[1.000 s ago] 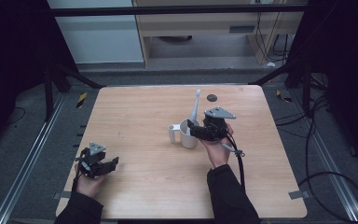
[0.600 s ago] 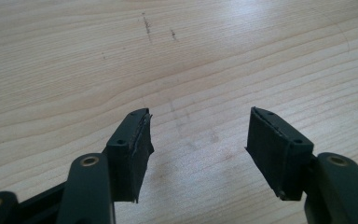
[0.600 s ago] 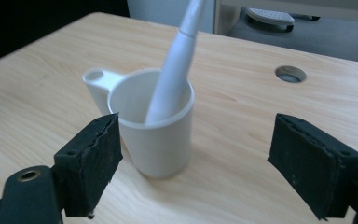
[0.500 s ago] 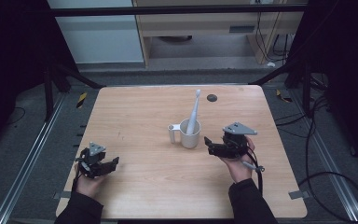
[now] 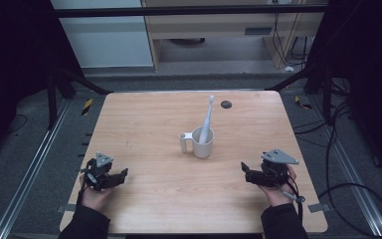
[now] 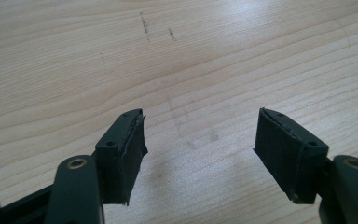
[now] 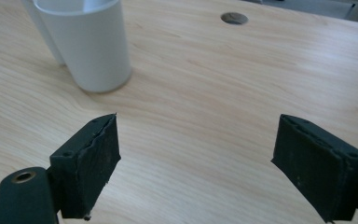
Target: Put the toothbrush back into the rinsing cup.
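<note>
Your left gripper rests low over the near-left part of the table, its jaws spread apart with nothing between them; in the left gripper view, your left gripper frames bare wood grain and a few faint dark scuff marks farther up the board. Your left hand wraps the body from beneath, sleeve entering at the bottom edge. Your right gripper sits at the near-right of the table, jaws likewise wide and empty, with the grey three-cornered plate on top and a cable trailing off the table's right side to the floor. Your right hand cradles it from below. In the right gripper view, your right gripper opens toward a white cup standing upright on the wood, well ahead of the left jaw and clear of both. In the high view the cup stands near the table's centre, between the two grippers and apart from each, its handle turned to the left. A white toothbrush stands in it, leaning against the rim with its head uppermost. A small dark round hole marks the table beyond the cup, toward the far edge; it shows too in the right gripper view.
</note>
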